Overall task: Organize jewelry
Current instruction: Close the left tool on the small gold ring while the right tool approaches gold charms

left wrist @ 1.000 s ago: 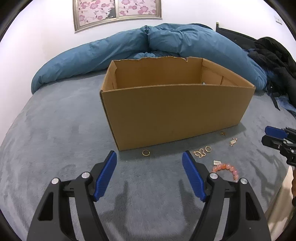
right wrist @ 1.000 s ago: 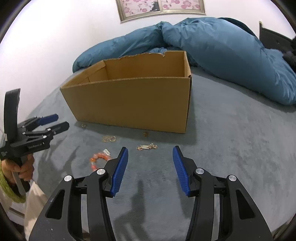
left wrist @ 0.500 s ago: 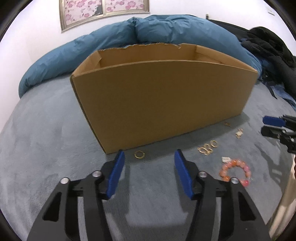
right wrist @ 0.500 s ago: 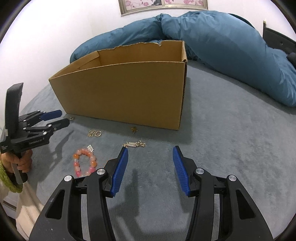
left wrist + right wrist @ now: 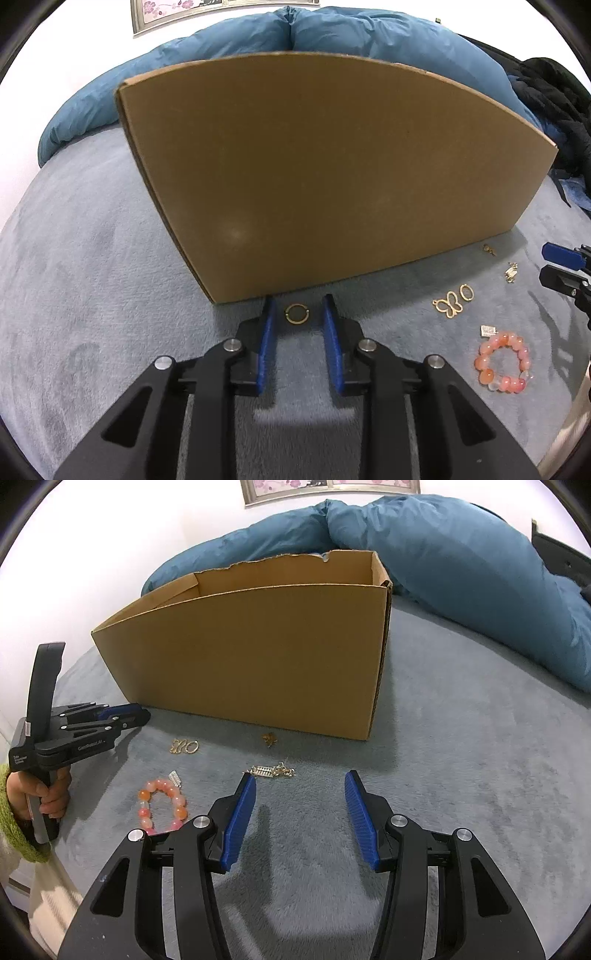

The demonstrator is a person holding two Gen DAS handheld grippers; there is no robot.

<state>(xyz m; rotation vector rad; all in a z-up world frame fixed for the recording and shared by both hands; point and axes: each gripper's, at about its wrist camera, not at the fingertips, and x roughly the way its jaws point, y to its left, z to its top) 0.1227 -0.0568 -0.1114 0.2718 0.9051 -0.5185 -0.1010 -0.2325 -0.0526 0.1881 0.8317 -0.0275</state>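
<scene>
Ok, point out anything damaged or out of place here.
The brown cardboard box has a ragged, torn back rim. Gold pieces and a pink bead bracelet lie scattered on the grey bedspread, outside it.

Blue duvet [image 5: 461,572] bunched at back, framed floral pic [image 5: 177,11] on wall, dark clothes [image 5: 554,99], prob. jacket.

I'm working in a home bedroom. The surface under me is a bed [image 5: 461,738] with a grey plush cover. A rumpled blue duvet [image 5: 443,554] is heaped behind the box [image 5: 258,657]; above the duvet a framed flower picture [image 5: 332,487] hangs on the white wall. Dark clothes [image 5: 550,96] are piled right of the box.
</scene>
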